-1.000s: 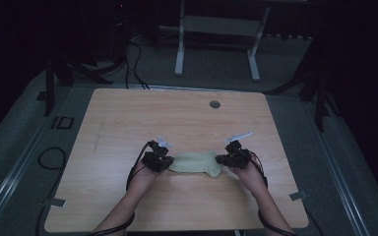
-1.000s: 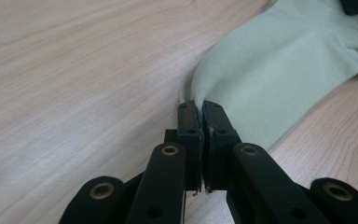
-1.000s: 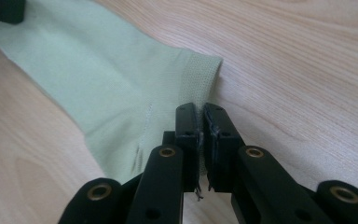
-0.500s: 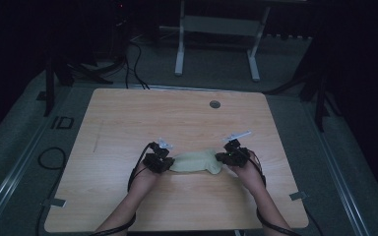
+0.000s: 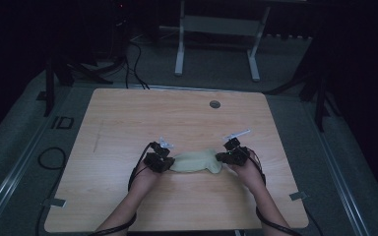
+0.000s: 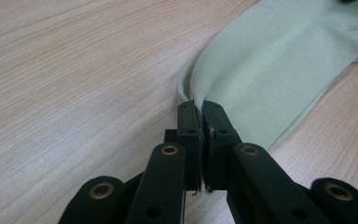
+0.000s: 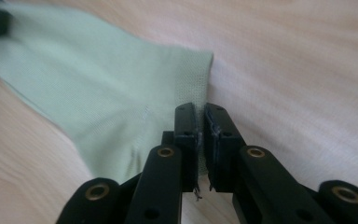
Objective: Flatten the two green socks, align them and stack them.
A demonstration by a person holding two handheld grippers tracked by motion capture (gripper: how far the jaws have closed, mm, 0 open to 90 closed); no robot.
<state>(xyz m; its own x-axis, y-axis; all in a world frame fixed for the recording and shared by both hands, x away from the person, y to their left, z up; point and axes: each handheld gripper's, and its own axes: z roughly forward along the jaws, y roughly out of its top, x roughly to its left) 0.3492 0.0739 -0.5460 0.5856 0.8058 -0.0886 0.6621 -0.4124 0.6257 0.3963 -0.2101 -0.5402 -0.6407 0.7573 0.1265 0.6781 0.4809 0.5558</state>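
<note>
STEP: pale green sock (image 5: 196, 162) pinched at both ends, apparently being stretched flat | NEXT: judged to need even outward tension | JAWS: left gripper (image 6: 199, 112) clenched on one end; right gripper (image 7: 200, 116) clenched on ribbed cuff | ITEM: knit, soft, lying mid-table (image 5: 128, 118), between hands

The sock (image 6: 279, 60) is fine-knit matt cloth — pale green; the table (image 5: 128, 118) is smooth wood-grain; gripper jaws look matt black plastic.
</note>
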